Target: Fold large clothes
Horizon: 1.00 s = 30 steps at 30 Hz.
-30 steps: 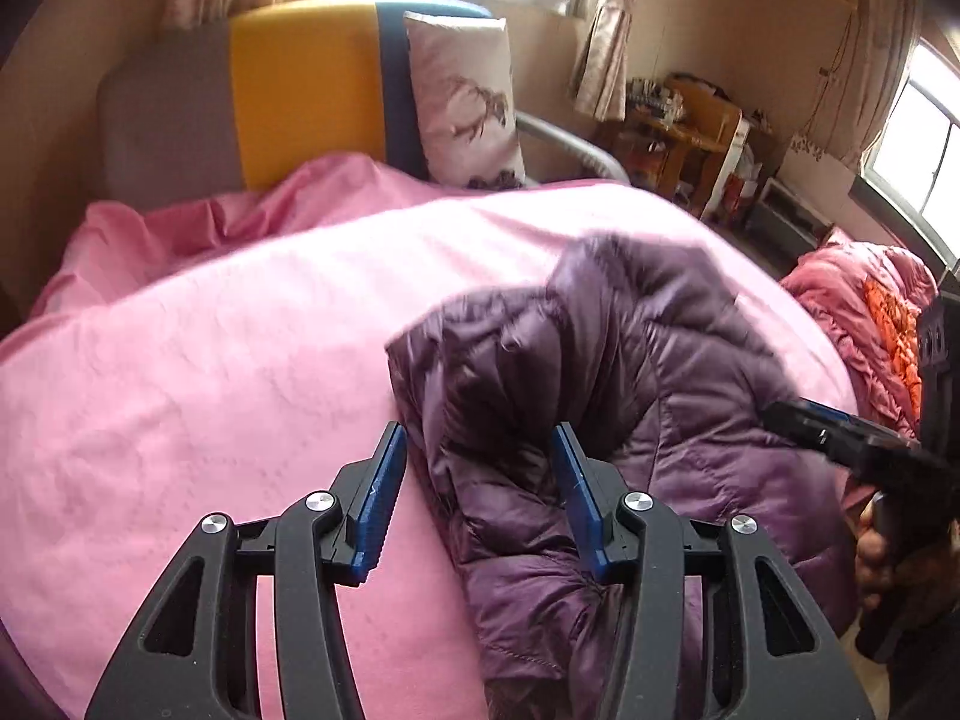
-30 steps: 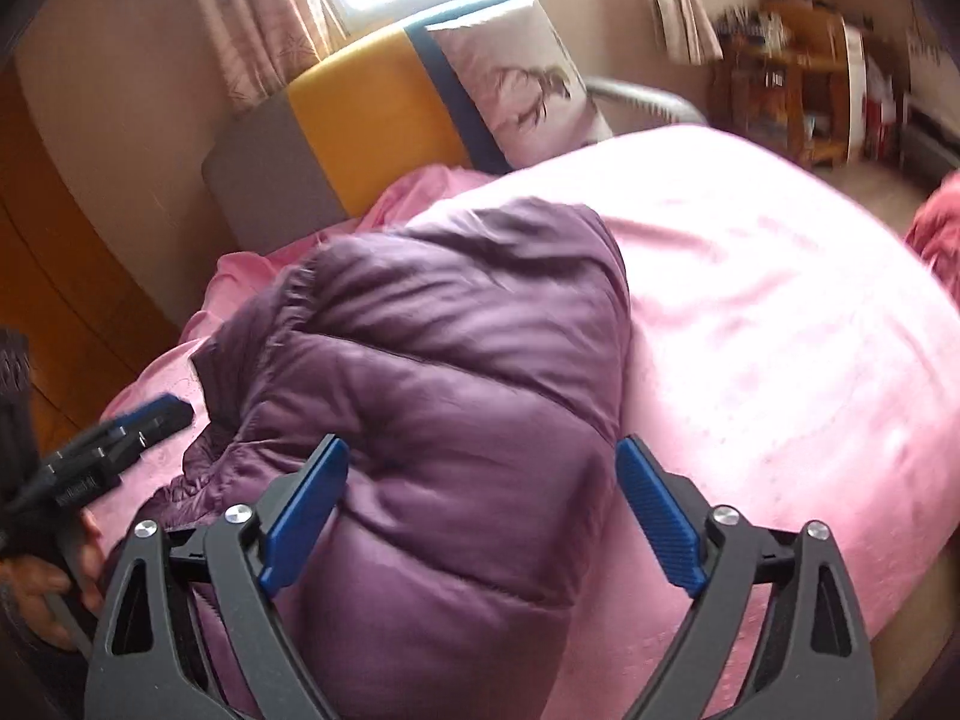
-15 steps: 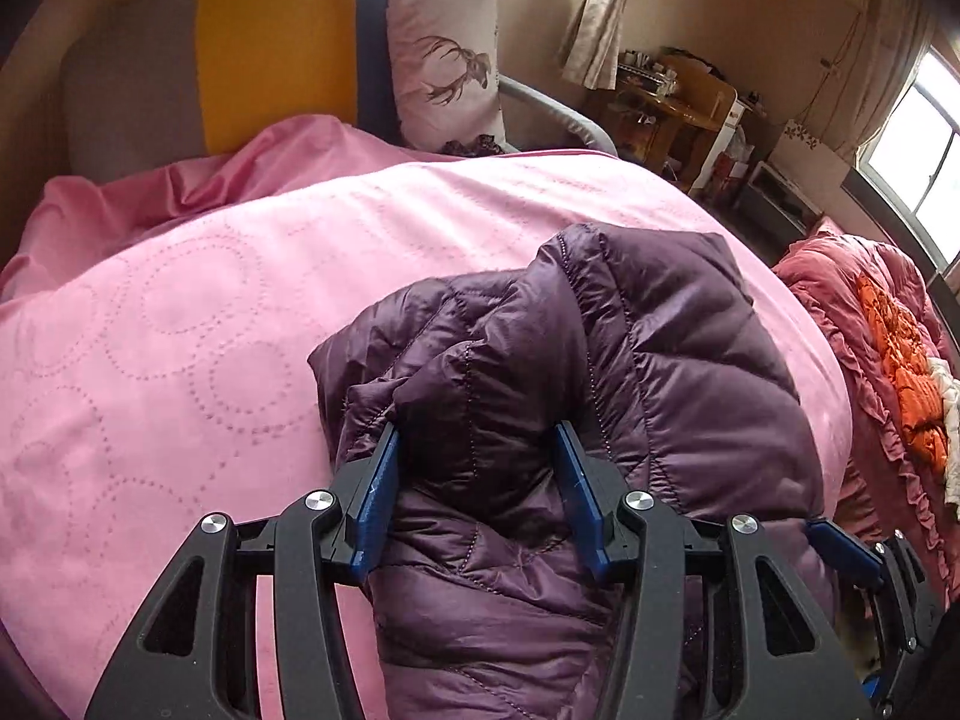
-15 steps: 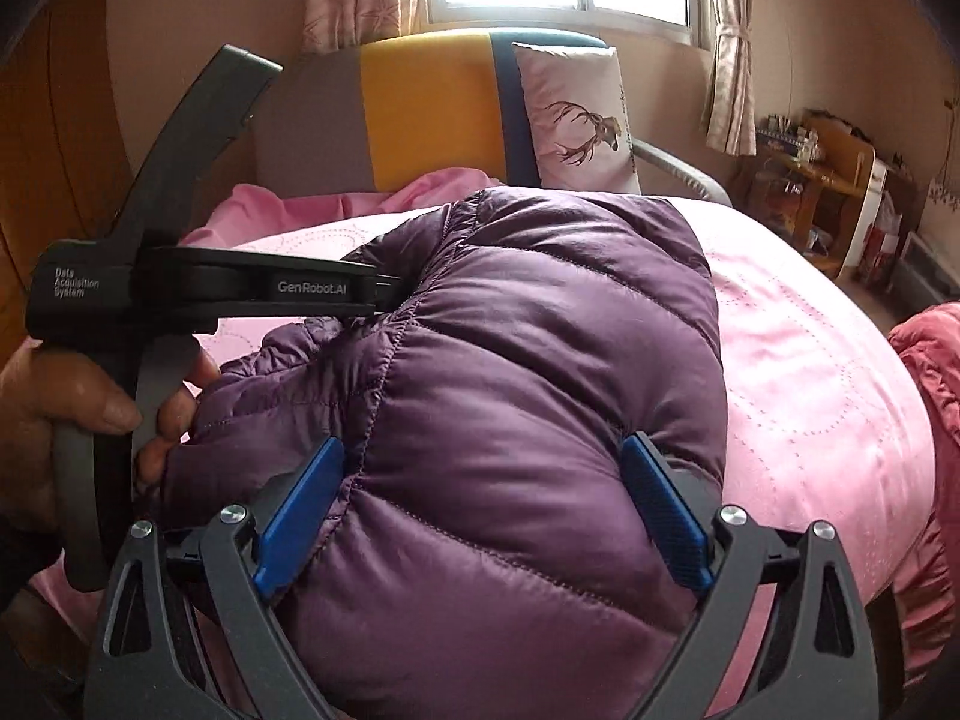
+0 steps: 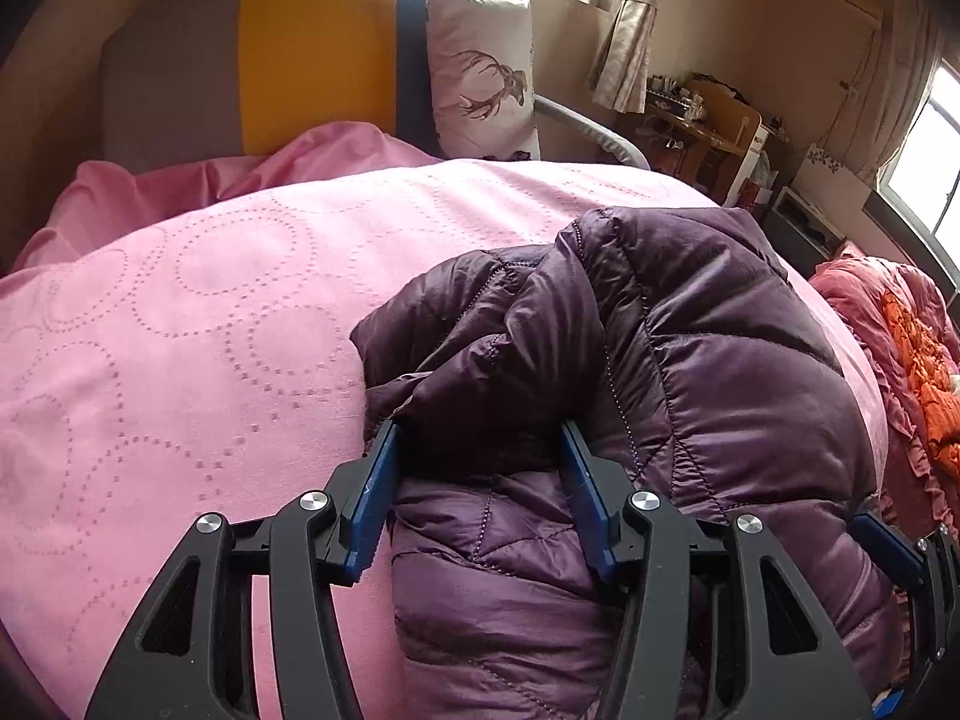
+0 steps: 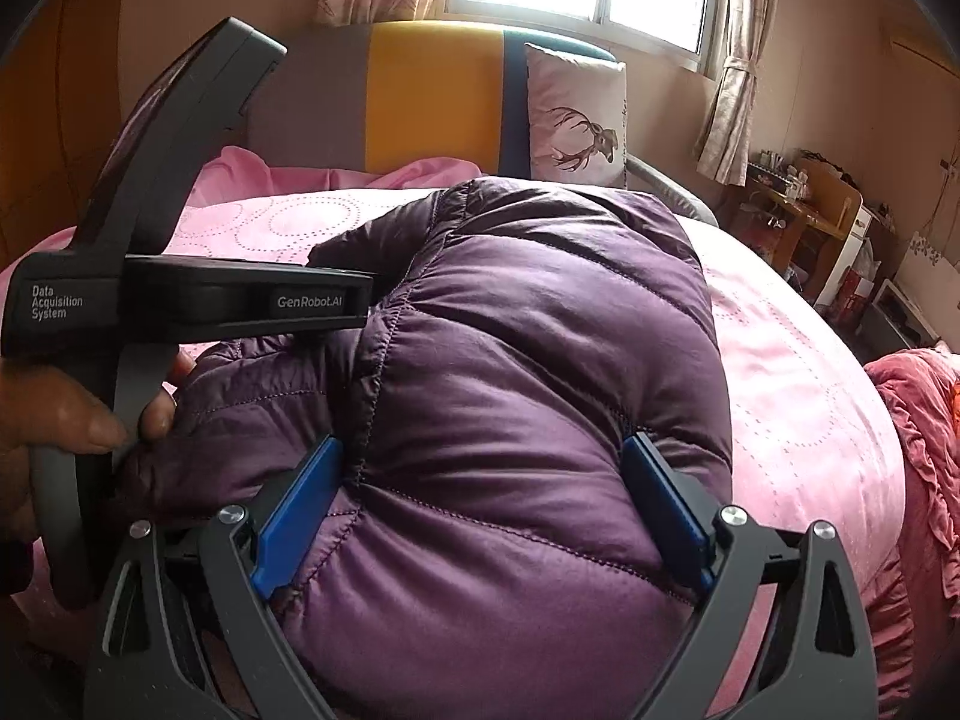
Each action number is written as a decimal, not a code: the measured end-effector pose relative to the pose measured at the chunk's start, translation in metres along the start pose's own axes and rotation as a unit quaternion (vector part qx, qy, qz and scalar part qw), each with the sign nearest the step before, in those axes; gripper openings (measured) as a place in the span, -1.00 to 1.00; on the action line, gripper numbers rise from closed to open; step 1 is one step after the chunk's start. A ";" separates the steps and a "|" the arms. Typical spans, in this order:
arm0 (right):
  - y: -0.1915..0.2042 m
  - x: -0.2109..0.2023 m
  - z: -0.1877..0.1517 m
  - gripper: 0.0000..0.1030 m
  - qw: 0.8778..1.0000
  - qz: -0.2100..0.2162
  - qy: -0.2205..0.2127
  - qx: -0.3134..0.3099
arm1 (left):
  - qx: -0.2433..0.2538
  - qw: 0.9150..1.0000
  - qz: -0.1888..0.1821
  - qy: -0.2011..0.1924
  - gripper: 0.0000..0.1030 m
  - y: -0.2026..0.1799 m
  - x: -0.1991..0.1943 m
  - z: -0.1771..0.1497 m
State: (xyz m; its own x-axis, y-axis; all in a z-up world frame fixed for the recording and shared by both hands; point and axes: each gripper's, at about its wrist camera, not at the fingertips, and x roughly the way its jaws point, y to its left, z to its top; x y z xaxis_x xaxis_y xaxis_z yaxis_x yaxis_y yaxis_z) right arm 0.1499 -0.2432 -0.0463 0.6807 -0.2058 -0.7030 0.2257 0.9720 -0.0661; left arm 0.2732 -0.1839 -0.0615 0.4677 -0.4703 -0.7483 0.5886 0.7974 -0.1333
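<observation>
Both claws have come down onto the jacket point(image 5: 690, 360), folded in a bundle on the bed point(image 5: 180, 330).

Left wrist view: the left claw point(image 5: 480, 468) straddles a bunched fold, its jaws just having widened, pads beside the fabric rather than biting.

Right wrist view: the right claw point(image 6: 486, 498) stands wide around the puffy bulk; whether it squeezes, I cannot tell. Light, soft and slippery, the jacket likely springs back; seams or hems should give the surest hold.

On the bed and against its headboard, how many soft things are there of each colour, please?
Purple: 1, the padded jacket
Pink: 1, the bedspread
White with a deer print: 1, the pillow
Total: 3
</observation>
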 end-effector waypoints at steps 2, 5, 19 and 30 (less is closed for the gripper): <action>-0.002 -0.009 -0.002 0.85 1.000 -0.002 0.002 0.009 | 0.011 0.999 0.037 -0.015 0.49 -0.002 -0.012 -0.002; -0.003 -0.023 -0.006 0.86 1.000 -0.004 0.000 0.018 | 0.010 0.999 0.041 -0.027 0.49 -0.001 -0.031 -0.006; 0.007 -0.071 -0.015 0.91 0.997 -0.017 -0.021 0.066 | 0.008 0.995 0.051 -0.083 0.49 -0.002 -0.105 -0.032; 0.020 -0.042 -0.038 0.93 0.995 -0.015 0.046 0.087 | 0.018 0.997 0.060 -0.035 0.52 -0.003 -0.072 -0.056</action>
State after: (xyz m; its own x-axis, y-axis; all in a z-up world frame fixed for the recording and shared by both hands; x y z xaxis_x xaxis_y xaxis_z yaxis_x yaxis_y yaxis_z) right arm 0.0994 -0.2105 -0.0456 0.6073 -0.2153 -0.7647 0.3675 0.9295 0.0302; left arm 0.2004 -0.1312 -0.0437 0.5804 -0.3997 -0.7095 0.5494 0.8353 -0.0211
